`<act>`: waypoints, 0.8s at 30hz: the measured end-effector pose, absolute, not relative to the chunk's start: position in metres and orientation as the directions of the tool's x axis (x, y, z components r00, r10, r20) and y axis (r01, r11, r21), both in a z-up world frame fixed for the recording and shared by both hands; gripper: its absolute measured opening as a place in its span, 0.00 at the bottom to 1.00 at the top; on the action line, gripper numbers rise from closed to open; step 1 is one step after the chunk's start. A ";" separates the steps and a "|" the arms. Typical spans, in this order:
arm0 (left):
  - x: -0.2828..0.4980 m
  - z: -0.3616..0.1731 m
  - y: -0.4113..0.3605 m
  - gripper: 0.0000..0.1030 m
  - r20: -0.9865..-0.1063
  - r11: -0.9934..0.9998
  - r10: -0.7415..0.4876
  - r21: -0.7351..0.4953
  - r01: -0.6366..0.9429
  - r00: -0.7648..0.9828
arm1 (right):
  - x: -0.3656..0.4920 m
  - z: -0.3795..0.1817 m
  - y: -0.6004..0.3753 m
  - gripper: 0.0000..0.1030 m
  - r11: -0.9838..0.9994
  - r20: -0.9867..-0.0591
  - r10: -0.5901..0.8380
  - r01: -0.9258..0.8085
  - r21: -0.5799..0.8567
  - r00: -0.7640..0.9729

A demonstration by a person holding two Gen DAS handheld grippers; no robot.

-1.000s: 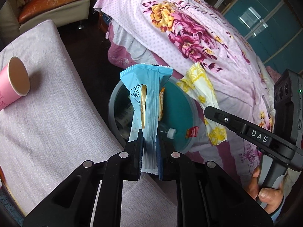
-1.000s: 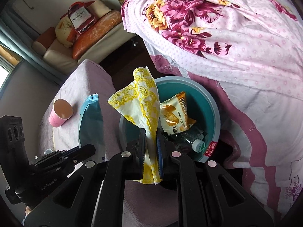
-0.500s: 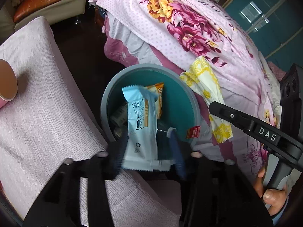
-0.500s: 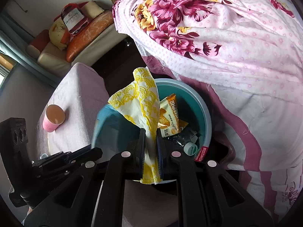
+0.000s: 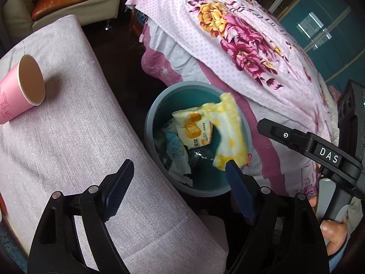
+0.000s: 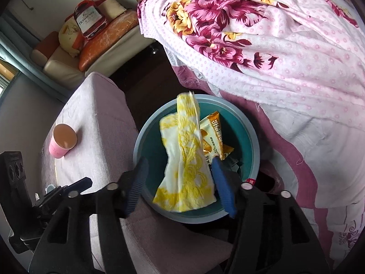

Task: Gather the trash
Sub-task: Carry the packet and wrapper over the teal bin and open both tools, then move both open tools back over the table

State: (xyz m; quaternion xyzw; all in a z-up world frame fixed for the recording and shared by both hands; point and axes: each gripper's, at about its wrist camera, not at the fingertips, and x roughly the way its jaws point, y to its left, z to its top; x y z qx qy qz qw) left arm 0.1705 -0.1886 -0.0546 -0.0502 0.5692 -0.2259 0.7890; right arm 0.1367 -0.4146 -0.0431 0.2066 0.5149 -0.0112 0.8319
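While both of your tools hang over the round bin (image 5: 150, 123), most of this round of collecting looks done. Your left tool (image 5: 178, 182) stands wide with nothing between its pads; its jaws have just been opening, and the pale blue wrapper (image 5: 176, 147) now lies down in the bin among the other litter, beside the orange snack packet (image 5: 194, 130).

Your right tool (image 6: 180, 182) has also just been opening its jaws. The yellow-patterned napkin (image 6: 189, 159) sits between the two blue pads (image 6: 222, 189), but they stand apart from it and do not press on it, so I judge it released and dropping. It hangs over the mouth of the bin, its lower edge close to the near rim in the right wrist view. Watch that it goes inside and does not drape over the edge; if it catches there, you will need to nudge it in.

What is left, as far as these views show: a pink paper cup (image 5: 20, 86) lies on its side on the pale fabric-covered seat (image 5: 68, 137) just beside the bin, well apart from both tools. If it counts as trash, that is your next pick, and your left tool is the nearer one. The flowered bedspread (image 5: 228, 34) shows no loose litter that I can make out.
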 end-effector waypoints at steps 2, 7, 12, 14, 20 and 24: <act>0.168 -0.055 -0.184 0.86 -0.875 0.895 -0.412 -0.337 0.292 0.255 | 0.137 -0.043 -0.414 0.68 0.912 -0.863 0.197 0.237 0.336 0.465; 0.159 -0.053 -0.169 0.87 -0.876 0.902 -0.402 -0.327 0.282 0.268 | 0.136 -0.040 -0.409 0.74 0.918 -0.877 0.180 0.243 0.312 0.447; 0.151 -0.053 -0.154 0.87 -0.876 0.908 -0.398 -0.334 0.253 0.273 | 0.130 -0.036 -0.395 0.75 0.930 -0.885 0.172 0.225 0.291 0.433; 0.147 -0.052 -0.147 0.87 -0.874 0.909 -0.400 -0.339 0.243 0.277 | 0.128 -0.036 -0.390 0.75 0.933 -0.886 0.175 0.216 0.289 0.430; 0.136 -0.043 -0.126 0.88 -0.863 0.910 -0.406 -0.351 0.222 0.300 | 0.122 -0.029 -0.367 0.75 0.940 -0.886 0.185 0.186 0.285 0.424; 0.128 -0.037 -0.113 0.88 -0.856 0.910 -0.409 -0.357 0.212 0.316 | 0.117 -0.024 -0.353 0.75 0.945 -0.885 0.187 0.168 0.280 0.426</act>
